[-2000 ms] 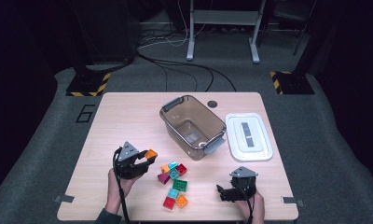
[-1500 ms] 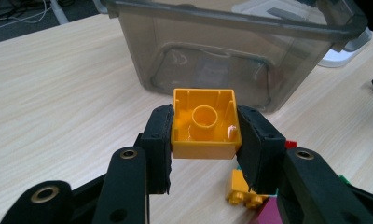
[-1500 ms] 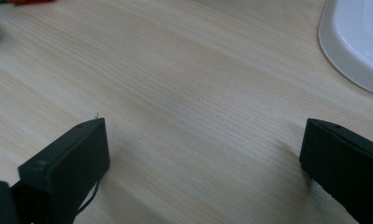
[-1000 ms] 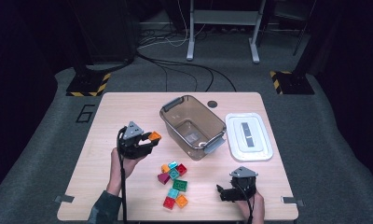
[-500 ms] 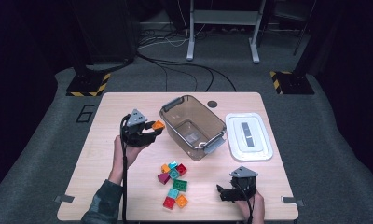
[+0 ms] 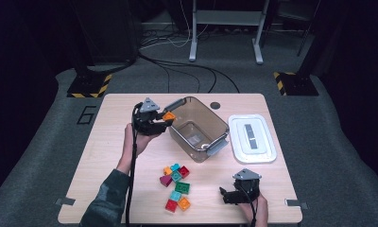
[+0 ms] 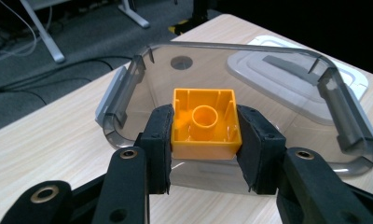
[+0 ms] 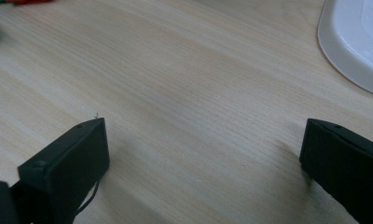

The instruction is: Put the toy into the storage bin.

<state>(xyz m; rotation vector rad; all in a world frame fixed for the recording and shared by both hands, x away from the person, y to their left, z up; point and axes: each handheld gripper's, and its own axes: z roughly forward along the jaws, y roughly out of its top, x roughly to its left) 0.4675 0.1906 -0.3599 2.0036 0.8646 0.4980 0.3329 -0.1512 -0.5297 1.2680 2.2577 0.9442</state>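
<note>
Left gripper [image 6: 164,119]: raised, jaws clamped, forearm stretched forward.
Right gripper [image 6: 223,195]: low at table's near edge, jaws spread wide, hand behind.

Left hand-held gripper [image 6: 164,119]: black body, grey three-cornered plate on top, black cable trailing down the forearm. Jaws black, matte pads, round screw holes along the links. Right hand-held gripper [image 6: 223,193]: same build. Left sleeve [image 6: 104,203]: dark green, possibly patterned.
</note>
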